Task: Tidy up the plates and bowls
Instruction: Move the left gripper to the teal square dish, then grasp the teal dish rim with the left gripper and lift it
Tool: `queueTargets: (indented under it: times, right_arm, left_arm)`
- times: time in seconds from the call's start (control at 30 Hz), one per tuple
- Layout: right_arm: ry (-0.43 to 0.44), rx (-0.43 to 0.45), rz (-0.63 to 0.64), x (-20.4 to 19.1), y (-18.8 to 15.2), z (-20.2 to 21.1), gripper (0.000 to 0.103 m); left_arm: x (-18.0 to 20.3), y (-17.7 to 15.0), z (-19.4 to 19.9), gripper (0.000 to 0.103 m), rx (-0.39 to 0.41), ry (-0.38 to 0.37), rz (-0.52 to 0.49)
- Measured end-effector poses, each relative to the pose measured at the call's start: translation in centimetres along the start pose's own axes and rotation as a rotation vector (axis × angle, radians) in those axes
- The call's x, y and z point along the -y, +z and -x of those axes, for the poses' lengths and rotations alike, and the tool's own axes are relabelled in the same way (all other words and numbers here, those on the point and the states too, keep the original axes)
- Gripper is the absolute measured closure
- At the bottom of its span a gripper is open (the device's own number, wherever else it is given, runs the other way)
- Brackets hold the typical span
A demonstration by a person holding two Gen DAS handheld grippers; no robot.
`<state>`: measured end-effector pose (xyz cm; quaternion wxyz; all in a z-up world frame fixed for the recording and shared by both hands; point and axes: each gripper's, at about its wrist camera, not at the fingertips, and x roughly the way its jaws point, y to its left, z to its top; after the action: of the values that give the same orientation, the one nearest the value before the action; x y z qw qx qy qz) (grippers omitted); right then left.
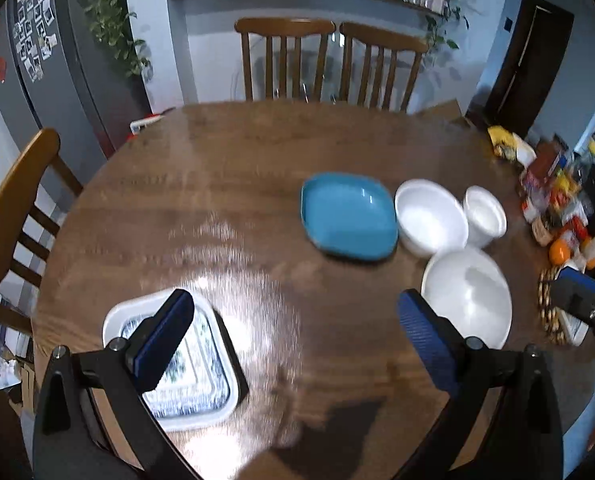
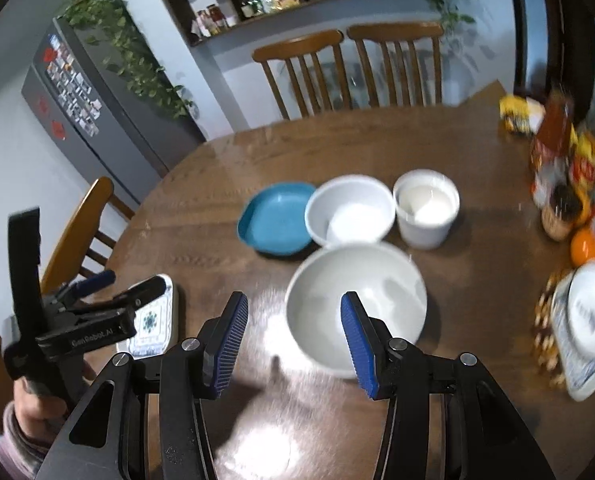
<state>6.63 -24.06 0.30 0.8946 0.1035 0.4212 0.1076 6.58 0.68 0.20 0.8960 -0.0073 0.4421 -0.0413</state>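
On the round wooden table (image 1: 217, 200) a blue plate (image 1: 349, 216), a medium white bowl (image 1: 431, 216) and a small white bowl (image 1: 485, 216) stand side by side. A large white bowl (image 1: 467, 296) sits nearer. My left gripper (image 1: 293, 320) hangs open and empty above a square patterned plate (image 1: 193, 376) at the near left. In the right wrist view my right gripper (image 2: 295, 320) is open with nothing between its fingers, hovering just left of the large white bowl (image 2: 357, 304). The left gripper (image 2: 131, 286) shows there over the patterned plate (image 2: 153, 320).
Jars, packets and an orange (image 2: 583, 246) crowd the table's right side. A second patterned square plate (image 2: 577, 376) with a white dish (image 2: 591, 320) on it lies near the right edge. Wooden chairs (image 1: 285, 60) stand behind and to the left. A hand and sleeve (image 2: 25, 412) hold the left gripper.
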Motion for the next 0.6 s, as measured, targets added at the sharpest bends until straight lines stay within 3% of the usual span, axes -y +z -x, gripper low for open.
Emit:
queueTargets:
  times: [0.27, 0.47, 0.6]
  right_arm:
    - [-0.042, -0.078, 0.111, -1.9, 7.4, -4.7, 0.054]
    - [-0.074, -0.220, 0.215, -2.9, 10.9, -13.7, 0.054]
    - [-0.080, -0.303, 0.223, -2.4, 12.6, -19.8, 0.054]
  left_arm:
    - [0.0, 4.9, -3.8, 0.001, -0.023, 0.030, 0.029]
    - [-0.9, 5.4, -9.9, 0.003, -0.125, 0.012, 0.120]
    - [-0.2, 5.3, -13.4, 0.010, -0.153, 0.032, 0.096]
